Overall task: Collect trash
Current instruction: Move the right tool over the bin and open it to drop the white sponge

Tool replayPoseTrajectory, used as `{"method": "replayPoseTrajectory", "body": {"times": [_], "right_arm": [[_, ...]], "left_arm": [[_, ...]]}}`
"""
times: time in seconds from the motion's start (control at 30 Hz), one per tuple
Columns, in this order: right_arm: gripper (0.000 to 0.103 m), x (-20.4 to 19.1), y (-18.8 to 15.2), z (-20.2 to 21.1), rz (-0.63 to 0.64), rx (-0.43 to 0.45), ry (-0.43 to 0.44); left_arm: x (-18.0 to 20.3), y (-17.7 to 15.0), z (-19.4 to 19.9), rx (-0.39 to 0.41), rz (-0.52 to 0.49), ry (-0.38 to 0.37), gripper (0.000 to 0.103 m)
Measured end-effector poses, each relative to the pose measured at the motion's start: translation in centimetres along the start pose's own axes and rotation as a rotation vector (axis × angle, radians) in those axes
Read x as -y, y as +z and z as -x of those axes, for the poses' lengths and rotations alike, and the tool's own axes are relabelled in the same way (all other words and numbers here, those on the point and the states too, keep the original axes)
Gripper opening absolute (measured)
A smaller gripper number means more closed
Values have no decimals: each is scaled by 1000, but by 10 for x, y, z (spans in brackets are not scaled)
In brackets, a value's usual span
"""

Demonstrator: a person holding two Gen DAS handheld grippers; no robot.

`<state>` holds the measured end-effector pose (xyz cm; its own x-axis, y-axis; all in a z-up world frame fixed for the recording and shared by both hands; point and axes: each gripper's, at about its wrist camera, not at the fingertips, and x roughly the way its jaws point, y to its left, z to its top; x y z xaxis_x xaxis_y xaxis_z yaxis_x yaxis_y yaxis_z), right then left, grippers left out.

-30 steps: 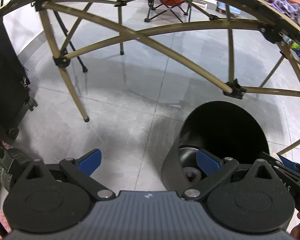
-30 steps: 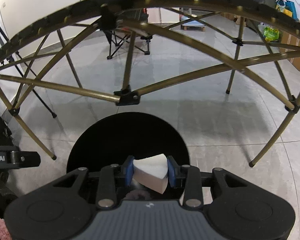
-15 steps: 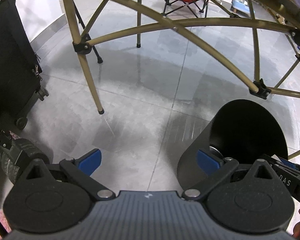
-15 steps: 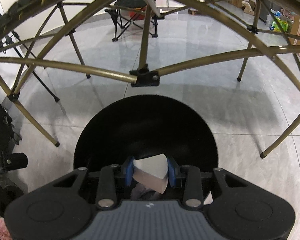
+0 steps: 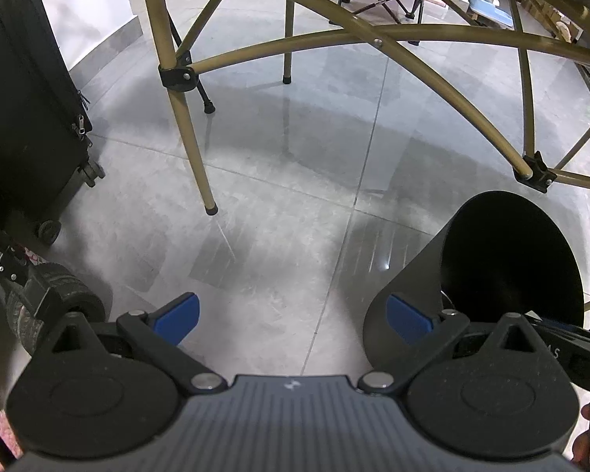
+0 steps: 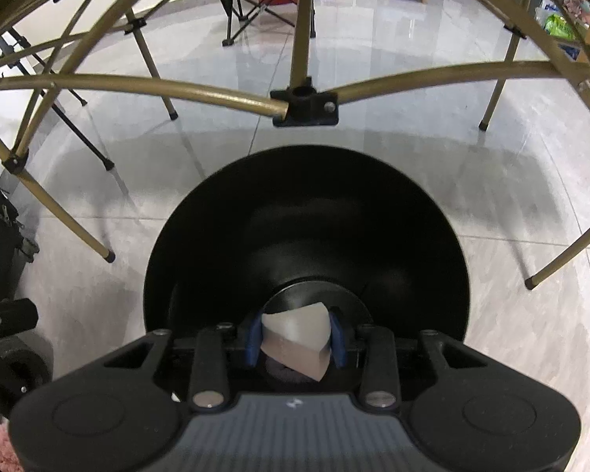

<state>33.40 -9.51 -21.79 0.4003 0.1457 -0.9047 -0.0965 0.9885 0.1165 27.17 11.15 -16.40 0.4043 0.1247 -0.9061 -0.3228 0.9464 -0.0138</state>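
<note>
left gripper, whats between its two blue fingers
Nothing held: the left gripper is open, with only bare grey floor showing in its gap in the left wrist view.

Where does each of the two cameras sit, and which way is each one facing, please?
Left wrist: on the left gripper, angled down at the grey floor beside the black bin; its open blue fingers show.
Right wrist: on the right gripper, looking down into the black bin; its fingers clamp a white scrap.
Shared: the bin, the floor and the gold table legs.
</note>
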Motion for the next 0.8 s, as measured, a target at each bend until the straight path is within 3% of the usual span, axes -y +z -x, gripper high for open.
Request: {"method": "replayPoseTrajectory", "body": {"times": [0.33, 0.4, 0.47, 0.5, 0.8], "right_arm": [[41, -1, 1, 1, 3, -8, 9], [59, -2, 2, 3, 3, -3, 4], [94, -3, 3, 3, 3, 6, -4], [100, -3, 2, 3, 6, 8, -8], [103, -1, 3, 2, 0, 0, -21]], "left_arm": [[0, 0, 0, 0, 0, 0, 103], [0, 0, 0, 0, 0, 0, 103], [0, 0, 0, -1, 1, 0, 103], [0, 0, 0, -1, 1, 1, 103], [0, 0, 0, 0, -1, -1, 103]]}}
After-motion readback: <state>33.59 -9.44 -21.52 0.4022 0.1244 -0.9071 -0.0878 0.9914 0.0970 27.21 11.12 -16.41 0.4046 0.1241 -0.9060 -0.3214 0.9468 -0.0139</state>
